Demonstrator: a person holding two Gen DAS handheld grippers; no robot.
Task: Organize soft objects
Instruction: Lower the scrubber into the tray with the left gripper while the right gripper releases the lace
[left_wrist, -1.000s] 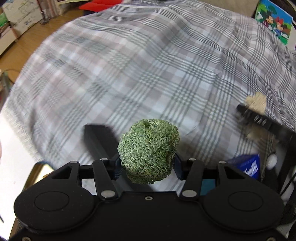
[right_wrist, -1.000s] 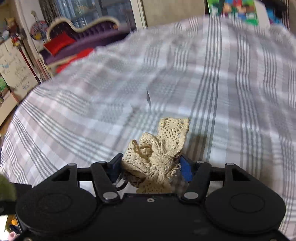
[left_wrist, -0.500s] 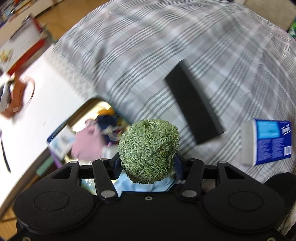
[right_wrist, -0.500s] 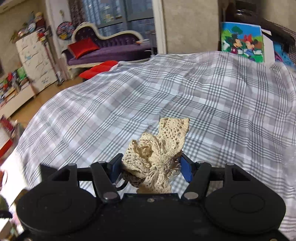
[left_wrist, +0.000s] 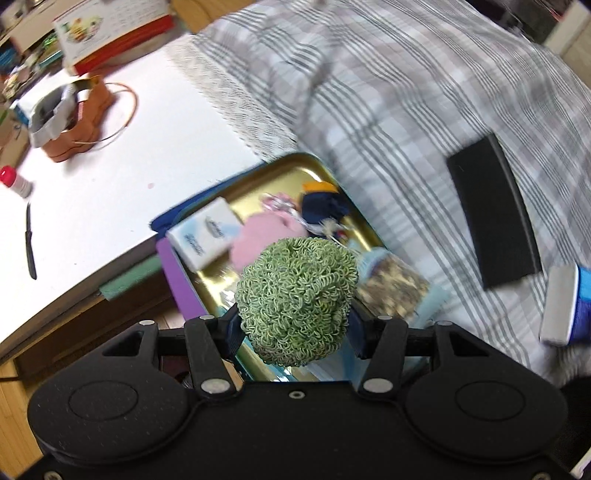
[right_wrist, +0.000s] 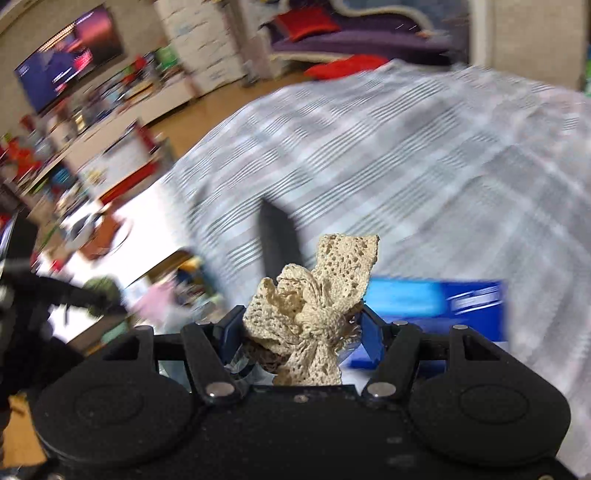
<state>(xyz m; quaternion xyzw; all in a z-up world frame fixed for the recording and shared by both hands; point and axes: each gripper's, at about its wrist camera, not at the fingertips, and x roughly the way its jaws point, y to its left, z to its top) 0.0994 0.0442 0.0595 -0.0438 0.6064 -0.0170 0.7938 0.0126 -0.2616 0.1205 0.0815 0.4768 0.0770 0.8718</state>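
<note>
The green curly scrunchie is clamped between the fingers of the left gripper, hanging directly above the gold tin, which sits at the bed's edge beside the white counter. In the tin lie a tissue pack, a pink soft item and a navy pouch. Judged from here, an early release could bounce the springy scrunchie off the tissue pack and over the tin's rim to the floor. The left gripper points steeply down over the tin. Right of the tin, above the plaid bedspread, the right gripper holds a cream lace bow pinched in its fingers, tilted less steeply.
</note>
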